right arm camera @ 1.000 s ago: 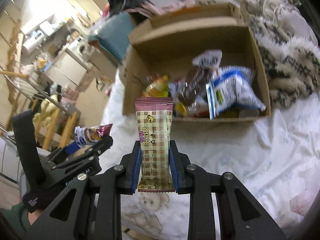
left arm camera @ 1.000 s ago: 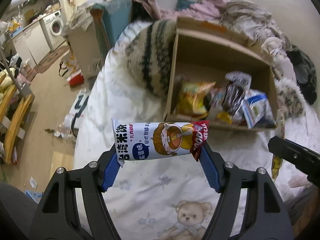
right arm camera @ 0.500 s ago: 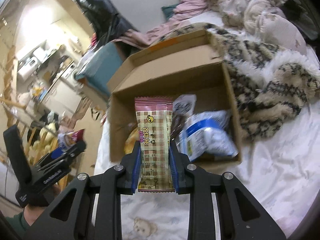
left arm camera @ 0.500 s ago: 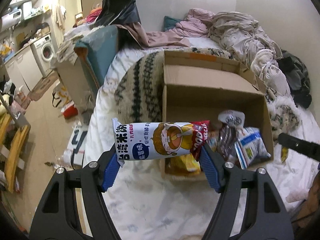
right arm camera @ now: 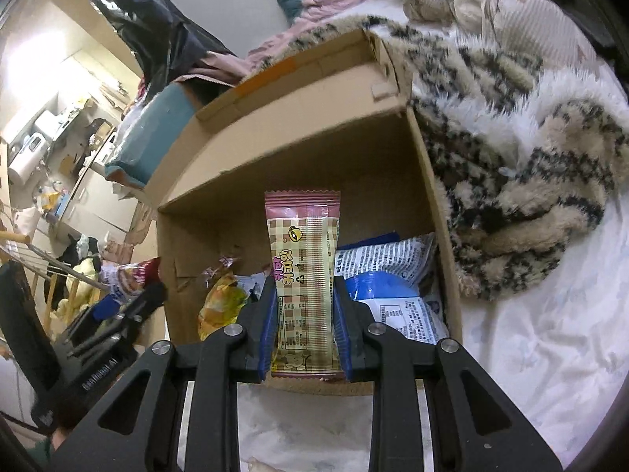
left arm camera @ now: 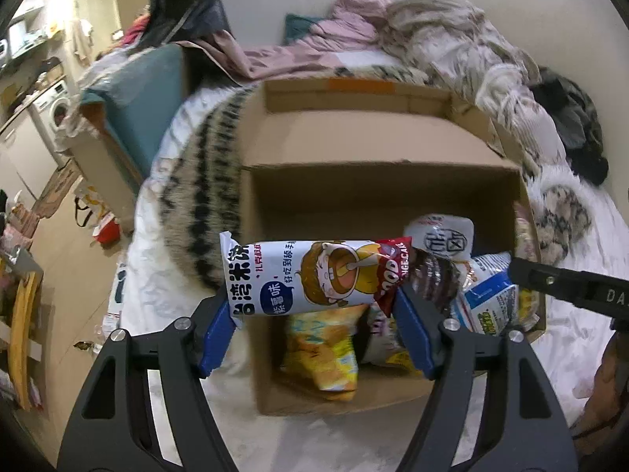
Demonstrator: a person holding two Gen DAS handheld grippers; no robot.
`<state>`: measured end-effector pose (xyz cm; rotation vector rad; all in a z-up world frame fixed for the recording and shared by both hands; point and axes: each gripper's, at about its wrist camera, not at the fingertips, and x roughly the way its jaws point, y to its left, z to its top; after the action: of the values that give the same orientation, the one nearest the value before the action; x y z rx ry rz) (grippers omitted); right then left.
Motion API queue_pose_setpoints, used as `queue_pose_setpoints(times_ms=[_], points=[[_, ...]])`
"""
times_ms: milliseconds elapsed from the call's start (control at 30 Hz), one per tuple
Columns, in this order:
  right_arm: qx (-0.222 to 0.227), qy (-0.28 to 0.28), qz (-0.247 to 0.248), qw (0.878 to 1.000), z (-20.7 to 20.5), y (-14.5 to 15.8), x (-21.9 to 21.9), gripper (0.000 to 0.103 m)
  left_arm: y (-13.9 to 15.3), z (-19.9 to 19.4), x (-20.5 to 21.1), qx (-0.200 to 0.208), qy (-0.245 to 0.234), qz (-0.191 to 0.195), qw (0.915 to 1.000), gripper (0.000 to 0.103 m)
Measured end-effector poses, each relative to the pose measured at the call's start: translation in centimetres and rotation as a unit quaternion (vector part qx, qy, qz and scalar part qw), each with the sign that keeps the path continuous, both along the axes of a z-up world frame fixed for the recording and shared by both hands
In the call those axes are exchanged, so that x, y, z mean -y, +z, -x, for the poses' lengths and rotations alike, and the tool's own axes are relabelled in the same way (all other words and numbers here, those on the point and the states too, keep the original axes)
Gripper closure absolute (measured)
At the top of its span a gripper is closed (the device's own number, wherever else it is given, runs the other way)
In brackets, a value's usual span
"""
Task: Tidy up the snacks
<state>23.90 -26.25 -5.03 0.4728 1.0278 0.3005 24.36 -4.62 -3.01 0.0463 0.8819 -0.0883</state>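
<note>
Sprawling across the room, the bed is carrying a striped fuzzy blanket and, beside it, an open cardboard box already half filled with snack packets. Both tongs are hanging over the box's near edge, each one loaded. The left tongs are standing fairly wide, clamping a white rice-cake packet crosswise by its two ends, over the box's near left corner. The right tongs are nearly closed on a slim checkered wafer bar standing upright above the middle of the box. Below them a yellow packet and a blue-and-white bag are lying in the front half; the back half looks bare. Judging from that, each packet is better carried further in and lowered close to the pile before letting go, one tong at a time, so neither catches the rim or bounces out.
</note>
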Motion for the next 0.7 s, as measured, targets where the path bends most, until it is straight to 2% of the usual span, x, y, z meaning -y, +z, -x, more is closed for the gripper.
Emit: queue_pose_setpoints(times_ms=[133,233,300,400,433,500,533,567,600,667,700], points=[[-0.026,-0.006,-0.028,0.999,-0.8,-1.3,0.3,0.075,-0.6,-0.5,1.5,-0.007,-0.012,-0.004,0.9999,0.031],[-0.030,-0.002,-0.024,0.999,-1.2,-1.7,0.1,0.073,-1.1,-0.9,2.0,-0.024,-0.014,-0.006,0.9996,0.028],[-0.036,-0.001,-0.029,0.999,-1.3,-1.9,0.1,0.073,-1.5,-0.9,2.4,-0.035,-0.020,-0.017,0.9990,0.022],[-0.039,0.000,-0.034,0.999,-1.4,-1.9,0.0,0.071,-1.5,-0.3,3.0,-0.028,-0.024,-0.036,0.9987,0.016],[-0.039,0.000,-0.034,0.999,-1.4,-1.9,-0.1,0.068,-1.4,-0.2,2.9,-0.025,-0.023,-0.039,0.9987,0.016],[-0.036,0.006,-0.041,0.999,-1.6,-1.6,-0.1,0.048,-1.2,0.0,2.9,-0.024,-0.024,-0.037,0.9987,0.015],[-0.030,0.006,-0.044,0.999,-1.6,-1.3,0.0,0.043,-0.9,0.0,2.8,-0.022,-0.021,-0.036,0.9989,0.015],[-0.024,0.002,-0.037,0.999,-1.4,-1.0,0.0,0.032,-0.6,0.0,2.6,-0.020,-0.017,-0.035,0.9990,0.015],[-0.016,-0.002,-0.030,0.999,-1.3,-0.7,0.1,0.026,-0.3,0.1,2.3,-0.018,-0.014,-0.030,0.9993,0.015],[-0.002,-0.005,-0.029,1.000,-1.0,-0.1,0.3,0.021,0.4,0.1,1.7,-0.017,-0.011,-0.010,0.9997,0.013],[0.005,-0.008,-0.030,1.000,-0.8,0.3,0.4,0.019,0.8,0.2,1.5,-0.016,-0.008,-0.004,0.9998,0.006]])
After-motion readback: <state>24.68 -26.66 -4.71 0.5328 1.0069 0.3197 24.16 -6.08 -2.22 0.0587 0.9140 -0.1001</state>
